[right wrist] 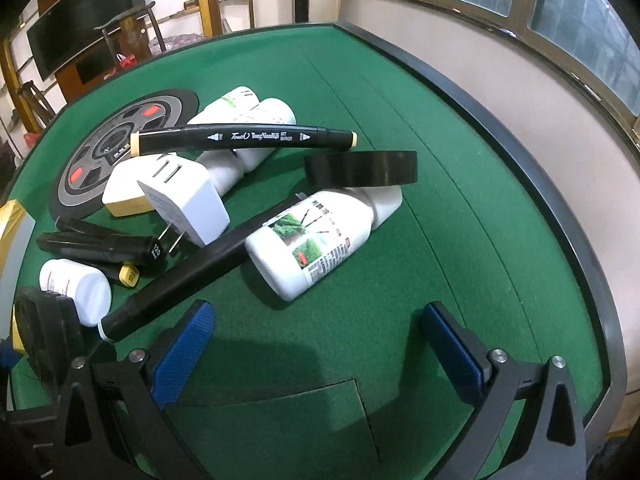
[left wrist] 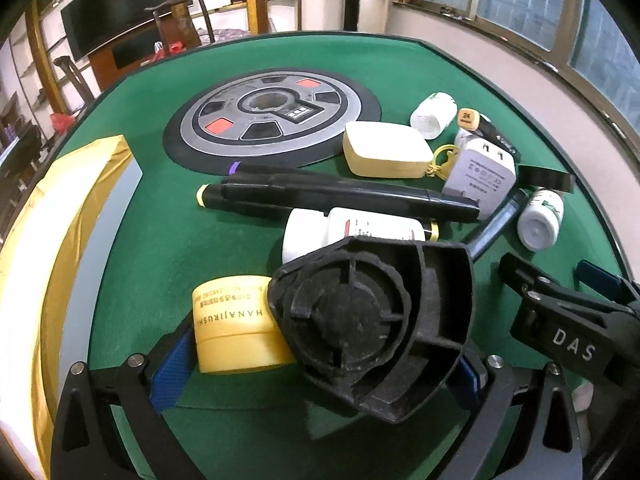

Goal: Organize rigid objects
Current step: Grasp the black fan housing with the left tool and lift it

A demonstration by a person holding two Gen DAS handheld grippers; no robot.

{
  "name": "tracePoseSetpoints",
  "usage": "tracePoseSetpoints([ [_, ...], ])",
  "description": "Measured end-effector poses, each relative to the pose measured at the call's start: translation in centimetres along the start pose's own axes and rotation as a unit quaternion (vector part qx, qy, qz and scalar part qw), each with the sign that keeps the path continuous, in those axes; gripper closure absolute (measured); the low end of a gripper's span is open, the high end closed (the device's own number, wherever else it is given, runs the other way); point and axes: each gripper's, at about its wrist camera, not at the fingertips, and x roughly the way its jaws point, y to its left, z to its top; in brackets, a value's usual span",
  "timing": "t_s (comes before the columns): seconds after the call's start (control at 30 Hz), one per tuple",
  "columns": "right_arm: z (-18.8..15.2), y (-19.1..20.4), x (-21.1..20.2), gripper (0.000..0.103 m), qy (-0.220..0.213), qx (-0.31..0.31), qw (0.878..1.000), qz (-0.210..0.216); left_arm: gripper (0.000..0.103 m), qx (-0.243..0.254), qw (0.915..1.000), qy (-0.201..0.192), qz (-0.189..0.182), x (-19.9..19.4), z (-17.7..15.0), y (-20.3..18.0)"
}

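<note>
My left gripper (left wrist: 320, 372) stands open on the green table (left wrist: 160, 240). Between its blue pads (left wrist: 172, 364) sit a yellow jar (left wrist: 232, 328) and a black fan-shaped plastic part (left wrist: 372, 320) that leans on the jar. Beyond them lie black markers (left wrist: 340, 194), a white bottle (left wrist: 360, 228), a cream box (left wrist: 384, 148) and a white charger (left wrist: 480, 172). My right gripper (right wrist: 318, 344) is open over bare felt with nothing between its fingers. In front of it are a labelled white bottle (right wrist: 316, 236), a long black marker (right wrist: 180, 284), a black tape roll (right wrist: 360, 168) and a marker (right wrist: 244, 140) resting on two white bottles.
A round grey disc (left wrist: 272, 116) is set in the table's middle. A gold-wrapped box (left wrist: 60, 240) lies at the left edge. The table's raised dark rim (right wrist: 560, 216) runs along the right, close to a wall. Chairs and shelves stand behind the far edge.
</note>
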Motion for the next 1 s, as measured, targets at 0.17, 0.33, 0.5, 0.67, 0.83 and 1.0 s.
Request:
tracePoseSetpoints([
  [0.17,-0.6,-0.5,-1.7,0.000,-0.031,0.008,0.999,0.005,0.004,-0.028,0.9979,-0.057,-0.016,-3.5,-0.6,2.2],
  [0.33,-1.2,-2.1,-6.8,0.000,-0.176,0.022,0.984,0.018,0.004,-0.013,0.9923,-0.123,0.003,-7.2,-0.4,3.9],
  [0.5,0.6,-4.3,-6.8,0.000,-0.199,0.036,0.977,0.073,0.004,-0.018,0.9940,-0.108,-0.007,-7.0,0.2,5.4],
  [0.67,0.6,-7.4,-4.1,0.000,-0.126,0.099,0.979,0.128,0.004,-0.003,0.9958,-0.090,-0.018,-6.7,-0.2,5.5],
  [0.83,0.6,-7.1,-3.5,0.000,-0.112,0.096,0.978,0.149,0.004,0.049,0.9955,-0.081,-0.001,-6.3,-0.8,3.9],
  [1.0,0.5,-6.3,-3.1,0.000,-0.105,0.088,0.978,0.155,0.004,0.075,0.9945,-0.070,-0.022,-5.5,-0.9,2.8],
])
